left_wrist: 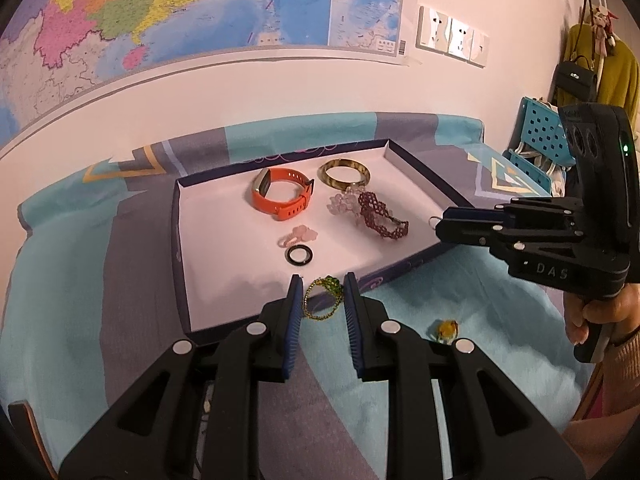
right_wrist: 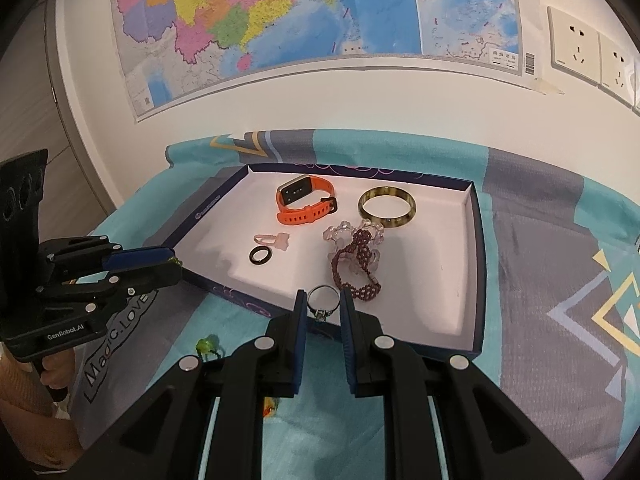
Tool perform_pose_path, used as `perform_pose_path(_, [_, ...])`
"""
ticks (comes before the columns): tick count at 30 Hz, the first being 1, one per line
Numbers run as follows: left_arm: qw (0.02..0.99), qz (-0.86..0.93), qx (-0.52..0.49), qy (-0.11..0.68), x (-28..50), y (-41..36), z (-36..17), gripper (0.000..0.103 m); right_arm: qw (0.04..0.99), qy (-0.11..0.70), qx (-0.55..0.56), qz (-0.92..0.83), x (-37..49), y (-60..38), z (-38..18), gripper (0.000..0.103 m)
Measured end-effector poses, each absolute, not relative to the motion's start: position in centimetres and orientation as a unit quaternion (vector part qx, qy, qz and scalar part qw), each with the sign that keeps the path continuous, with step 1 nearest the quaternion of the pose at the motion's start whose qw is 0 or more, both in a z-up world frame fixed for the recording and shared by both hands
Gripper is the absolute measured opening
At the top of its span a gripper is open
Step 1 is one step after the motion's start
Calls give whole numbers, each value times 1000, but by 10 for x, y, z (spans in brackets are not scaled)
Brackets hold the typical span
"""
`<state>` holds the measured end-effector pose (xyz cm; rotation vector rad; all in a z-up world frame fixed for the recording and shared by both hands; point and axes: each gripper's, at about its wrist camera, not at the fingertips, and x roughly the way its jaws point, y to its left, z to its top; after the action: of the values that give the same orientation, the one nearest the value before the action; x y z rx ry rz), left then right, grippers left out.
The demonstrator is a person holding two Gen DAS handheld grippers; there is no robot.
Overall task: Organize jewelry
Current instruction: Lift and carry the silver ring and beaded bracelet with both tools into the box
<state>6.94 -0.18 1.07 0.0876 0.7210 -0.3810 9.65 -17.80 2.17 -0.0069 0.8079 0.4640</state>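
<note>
A green beaded bracelet (left_wrist: 323, 297) is pinched between the blue pads of the left claw (left_wrist: 320, 300), its loop held on edge over the near rim of the shallow white-lined tray (left_wrist: 208, 264), with the green cluster uppermost and the chain loop hanging below. A silver ring (right_wrist: 323, 300) is clamped in the right claw (right_wrist: 323, 303), stood upright with its opening facing the camera and its setting turned down, just above the tray's near wall. Inside the tray, a black ring (left_wrist: 298, 256) is seen lying flat beside a pale pink charm (left_wrist: 298, 237); farther back an orange watch band (left_wrist: 282, 196) is laid on its side, its long axis running left to right, next to an amber bangle (left_wrist: 344, 174) lying flat. A maroon beaded bracelet (left_wrist: 380, 216) is draped over a clear crystal piece (left_wrist: 344, 202), its length running toward the tray's right wall. An orange-yellow trinket (left_wrist: 446, 330) is left on the patterned teal and grey cloth (left_wrist: 460, 288) covering the desk, outside the tray and to the right of the left claw.
</note>
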Motion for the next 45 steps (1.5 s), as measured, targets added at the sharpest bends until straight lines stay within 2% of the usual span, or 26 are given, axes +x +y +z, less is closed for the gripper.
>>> perform_pose_path(45, [901, -162, 33, 402, 132, -12, -21, 21, 880, 426, -15, 212, 142, -163, -11, 15])
